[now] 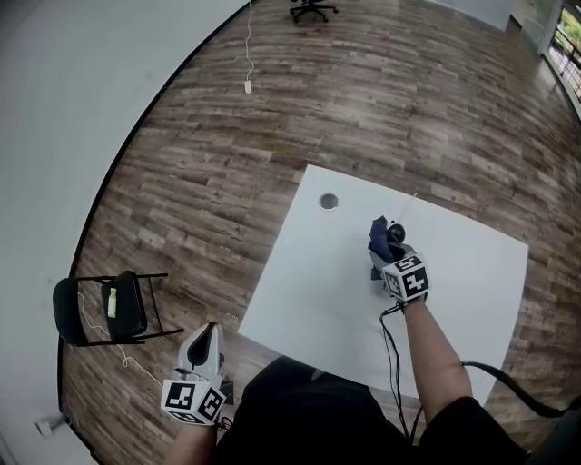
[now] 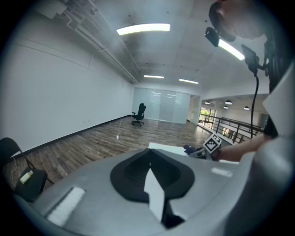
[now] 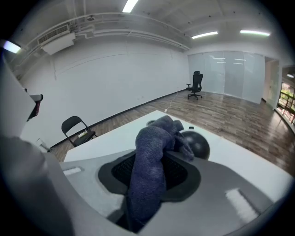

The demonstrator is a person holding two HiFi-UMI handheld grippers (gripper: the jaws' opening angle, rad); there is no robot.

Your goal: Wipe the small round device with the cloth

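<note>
So, a dark blue fuzzy cloth is clamped between the jaws of the right gripper. It's pinched as a thick fold, and the bunched end sticks out past the tips. That gripper is held over the white square table and tilted down towards the far side.

The small round black device is sat on the tabletop just past the jaws, around the middle of the table and a bit towards its far edge. The bunched end of the cloth is pressed up against its left side. In the right gripper view the two look like they're touching, though the exact contact spot is covered by the cloth. A thin pale cord can be made out running from the device towards the far edge.

The left gripper is held low at the near left, off the table and over the brown wood-plank floor. Its jaws are pressed together with nothing caught between them.

A small round grey grommet is set into the table near its far left corner, well apart from the device. A black folding chair is parked by the white wall on the left, with a small yellowish item left on the seat. A black office chair is seen way off at the far end.
</note>
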